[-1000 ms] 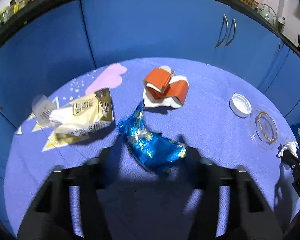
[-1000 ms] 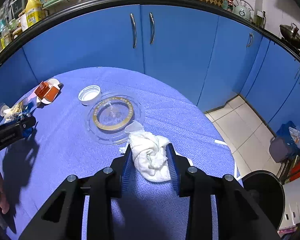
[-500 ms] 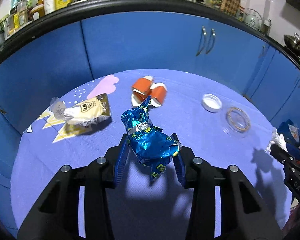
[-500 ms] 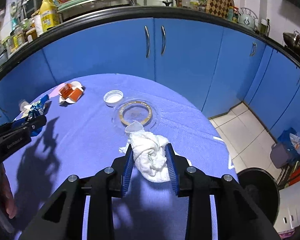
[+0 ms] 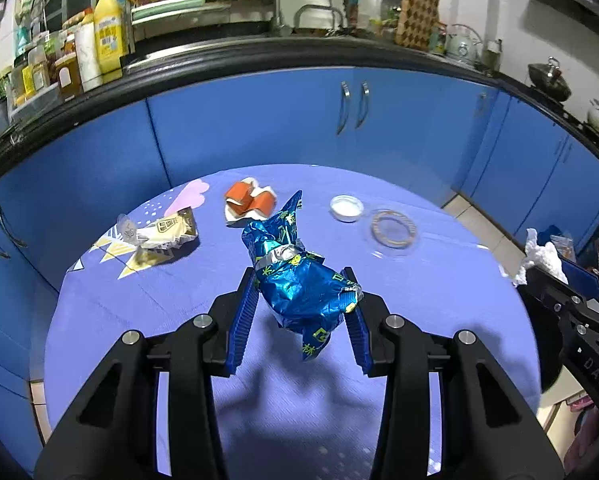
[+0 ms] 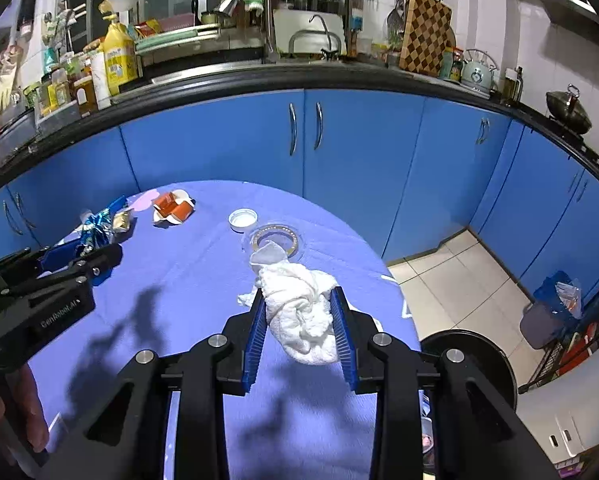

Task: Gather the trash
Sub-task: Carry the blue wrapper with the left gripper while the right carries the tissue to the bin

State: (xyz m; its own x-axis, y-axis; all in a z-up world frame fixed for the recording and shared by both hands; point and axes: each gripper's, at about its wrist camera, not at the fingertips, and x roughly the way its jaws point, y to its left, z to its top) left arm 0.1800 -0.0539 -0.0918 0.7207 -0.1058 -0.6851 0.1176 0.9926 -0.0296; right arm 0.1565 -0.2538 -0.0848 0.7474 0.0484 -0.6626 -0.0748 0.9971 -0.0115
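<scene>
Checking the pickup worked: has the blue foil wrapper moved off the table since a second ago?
Yes. The blue foil wrapper has risen off the table, clamped in the left gripper.

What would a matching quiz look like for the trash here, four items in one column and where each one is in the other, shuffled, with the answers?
Items:
1. blue wrapper
2. white tissue
3. orange carton
4. white lid

Places:
A. on the table, beside the clear lid
B. held in the right gripper
C. on the table, far side, near the pink shape
D. held in the left gripper

Pairs: 1-D, 2-B, 3-C, 4-A
</scene>
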